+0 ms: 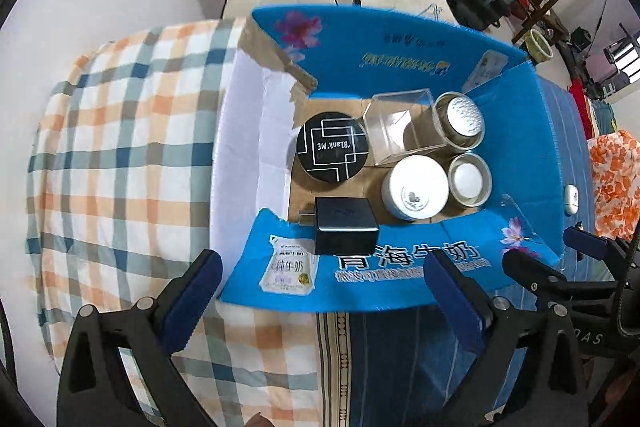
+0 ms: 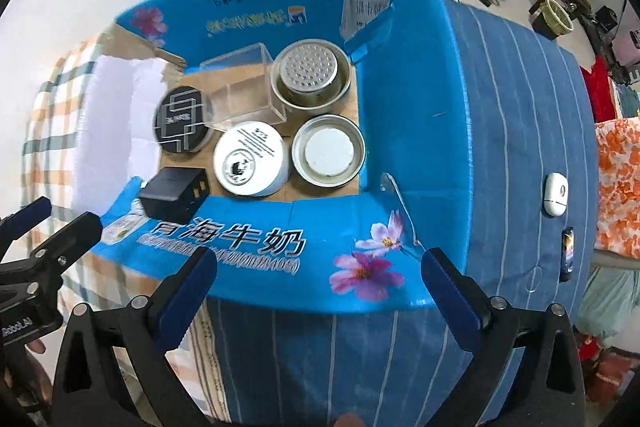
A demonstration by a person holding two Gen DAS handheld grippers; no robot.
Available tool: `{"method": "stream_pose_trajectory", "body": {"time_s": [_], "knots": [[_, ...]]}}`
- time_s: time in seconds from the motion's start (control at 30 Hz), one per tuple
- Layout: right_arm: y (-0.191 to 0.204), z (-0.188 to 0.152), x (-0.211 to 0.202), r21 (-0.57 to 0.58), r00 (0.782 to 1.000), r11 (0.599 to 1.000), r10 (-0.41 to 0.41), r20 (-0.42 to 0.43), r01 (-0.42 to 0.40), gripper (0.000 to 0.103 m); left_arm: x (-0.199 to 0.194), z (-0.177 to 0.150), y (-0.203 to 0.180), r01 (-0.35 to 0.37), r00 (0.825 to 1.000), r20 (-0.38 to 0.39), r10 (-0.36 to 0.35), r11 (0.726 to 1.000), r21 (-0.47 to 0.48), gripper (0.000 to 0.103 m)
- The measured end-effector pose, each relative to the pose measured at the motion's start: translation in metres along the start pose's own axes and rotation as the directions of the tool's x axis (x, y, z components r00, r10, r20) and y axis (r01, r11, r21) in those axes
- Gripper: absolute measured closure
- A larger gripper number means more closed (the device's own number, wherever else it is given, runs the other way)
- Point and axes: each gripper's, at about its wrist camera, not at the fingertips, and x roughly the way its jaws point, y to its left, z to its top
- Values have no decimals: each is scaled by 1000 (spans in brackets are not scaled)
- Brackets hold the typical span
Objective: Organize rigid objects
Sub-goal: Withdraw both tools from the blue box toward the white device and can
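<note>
Both empty grippers, left gripper (image 1: 320, 291) and right gripper (image 2: 320, 283), gape before the glossy blue cardboard box (image 1: 400, 279) of round tins.

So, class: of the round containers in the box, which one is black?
The flat tin with white line markings, at the box's left side; the other three are white or silver metal.

Striped blue cloth (image 2: 520, 107) carries the blue box (image 2: 400, 99), white mouse (image 2: 555, 194).
</note>
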Motion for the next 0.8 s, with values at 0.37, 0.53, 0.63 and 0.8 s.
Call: {"method": "stream_pose_trajectory", "body": {"time_s": [0.37,0.53,0.63,0.8], "knots": [[-10,-35,-71,-9,995,1000,17,93,-16,0,-60,-30,-25,-16,994,105,15,1000,8,0],[-14,-53,-119,-37,985,999,5,174,1,0,-92,-41,-34,-26,987,156,23,1000,13,0],[-19,-62,-140,-34,981,999,27,193,-20,0,-108,-47,-38,-24,984,175,23,1000,7,0],[-26,-73,-166,-42,977,998,57,208,-50,0,-131,-54,-45,-19,979,205,18,1000,7,0]]}}
